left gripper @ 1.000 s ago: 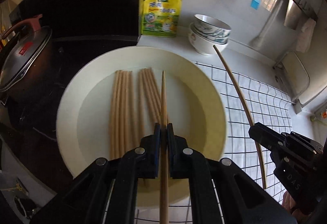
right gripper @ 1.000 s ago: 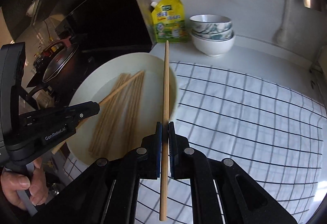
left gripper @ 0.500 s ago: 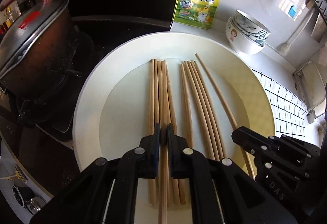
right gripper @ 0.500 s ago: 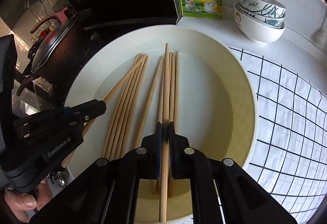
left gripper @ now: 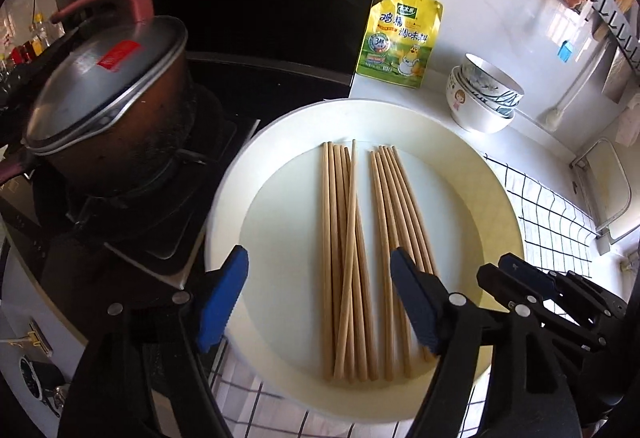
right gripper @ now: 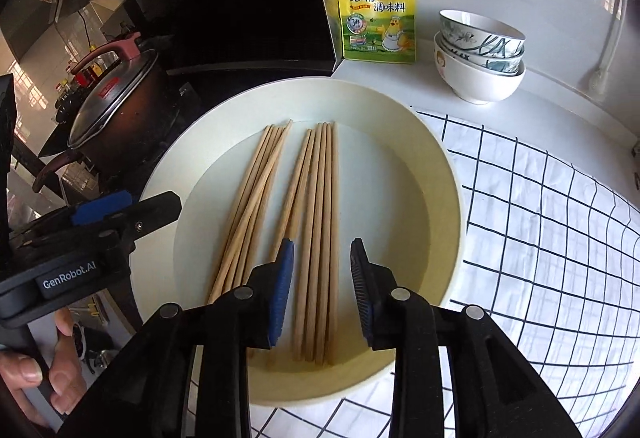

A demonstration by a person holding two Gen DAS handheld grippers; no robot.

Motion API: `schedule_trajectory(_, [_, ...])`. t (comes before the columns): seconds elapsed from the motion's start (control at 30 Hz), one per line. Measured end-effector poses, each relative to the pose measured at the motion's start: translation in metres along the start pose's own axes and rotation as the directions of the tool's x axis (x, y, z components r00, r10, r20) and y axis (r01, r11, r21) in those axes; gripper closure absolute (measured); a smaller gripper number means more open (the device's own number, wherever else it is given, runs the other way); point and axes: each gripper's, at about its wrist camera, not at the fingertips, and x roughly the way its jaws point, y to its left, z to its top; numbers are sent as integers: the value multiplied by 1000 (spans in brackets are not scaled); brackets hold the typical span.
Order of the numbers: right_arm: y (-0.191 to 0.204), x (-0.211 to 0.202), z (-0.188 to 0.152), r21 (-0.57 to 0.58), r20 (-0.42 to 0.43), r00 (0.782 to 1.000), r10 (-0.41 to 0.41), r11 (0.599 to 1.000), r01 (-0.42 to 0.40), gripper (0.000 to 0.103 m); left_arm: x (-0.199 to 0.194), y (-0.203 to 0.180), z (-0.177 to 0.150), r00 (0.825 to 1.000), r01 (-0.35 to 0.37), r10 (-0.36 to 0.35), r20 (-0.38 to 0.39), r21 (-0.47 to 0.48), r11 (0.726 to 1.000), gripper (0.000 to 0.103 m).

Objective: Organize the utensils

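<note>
A cream plate (left gripper: 460, 158) (right gripper: 420, 142) holds several wooden chopsticks in two bundles. My left gripper (left gripper: 318, 278) hangs over the near end of the left bundle (left gripper: 344, 222), where one stick lies crossed over the rest. Its jaws are opening wide and its blue pads (left gripper: 224, 294) touch nothing. My right gripper (right gripper: 321, 258) is over the right bundle (right gripper: 320, 190), its jaws opening; the sticks lie loose on the plate between the pads. Each gripper shows in the other's view: the right gripper (left gripper: 496, 274) and the left gripper (right gripper: 148, 206), held by a hand (right gripper: 28, 378).
A lidded dark pot (left gripper: 108, 98) sits on the stove left of the plate. Behind the plate stand a yellow seasoning pouch (left gripper: 400, 38) and stacked bowls (left gripper: 484, 98). A checked cloth (right gripper: 540, 218) covers the counter to the right.
Both grippers moved in over the plate, each shut on one chopstick. Both have since opened, and those chopsticks now lie on the plate with the bundles.
</note>
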Motion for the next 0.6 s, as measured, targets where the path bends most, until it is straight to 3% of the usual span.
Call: schedule_trajectory(0.6, [8, -40, -18, -5, 71, 997, -24, 1000, 25, 62, -36, -5, -14, 999, -16, 14, 47, 40, 999, 24])
